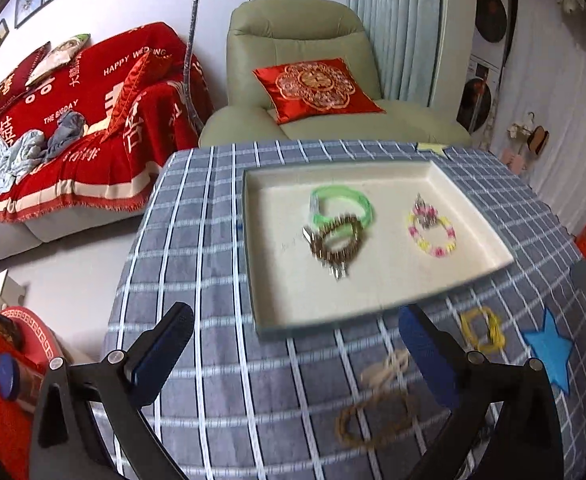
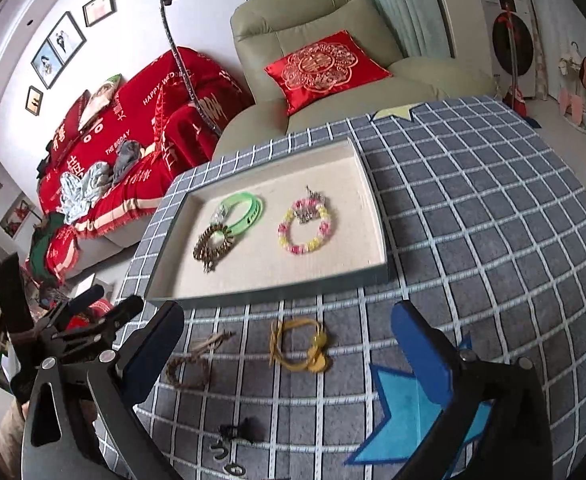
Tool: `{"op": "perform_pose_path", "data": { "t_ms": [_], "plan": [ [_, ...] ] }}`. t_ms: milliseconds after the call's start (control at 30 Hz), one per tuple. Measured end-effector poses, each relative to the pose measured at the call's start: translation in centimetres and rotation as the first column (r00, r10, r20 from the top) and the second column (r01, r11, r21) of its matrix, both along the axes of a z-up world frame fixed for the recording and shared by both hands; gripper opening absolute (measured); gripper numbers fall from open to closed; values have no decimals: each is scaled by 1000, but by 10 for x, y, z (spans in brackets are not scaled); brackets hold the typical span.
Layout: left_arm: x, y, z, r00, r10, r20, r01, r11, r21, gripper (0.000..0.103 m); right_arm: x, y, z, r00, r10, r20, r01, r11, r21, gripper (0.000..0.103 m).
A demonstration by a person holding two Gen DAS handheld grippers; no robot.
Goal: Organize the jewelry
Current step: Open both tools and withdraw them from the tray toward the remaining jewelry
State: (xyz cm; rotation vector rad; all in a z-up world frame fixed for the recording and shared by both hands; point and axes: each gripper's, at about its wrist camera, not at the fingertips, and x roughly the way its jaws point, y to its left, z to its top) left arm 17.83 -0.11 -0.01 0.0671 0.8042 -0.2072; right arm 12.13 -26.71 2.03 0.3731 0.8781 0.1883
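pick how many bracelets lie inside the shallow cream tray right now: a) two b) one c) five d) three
d: the shallow cream tray holds three: a translucent green band bracelet, a brown spiky beaded bracelet overlapping it, and a pink and yellow beaded bracelet lying apart; the yellow cord bracelet and the brown braided cord bracelet lie outside on the grey checked tablecloth.
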Motion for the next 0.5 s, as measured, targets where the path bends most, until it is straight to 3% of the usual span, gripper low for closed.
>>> {"op": "perform_pose_path", "data": {
  "t_ms": [500],
  "plan": [
    [-34,3,-41,994,21,-106,-19,1000,19,103,-17,-8,-49,987,-40,-154,34,998,-46,103]
  ]
}}
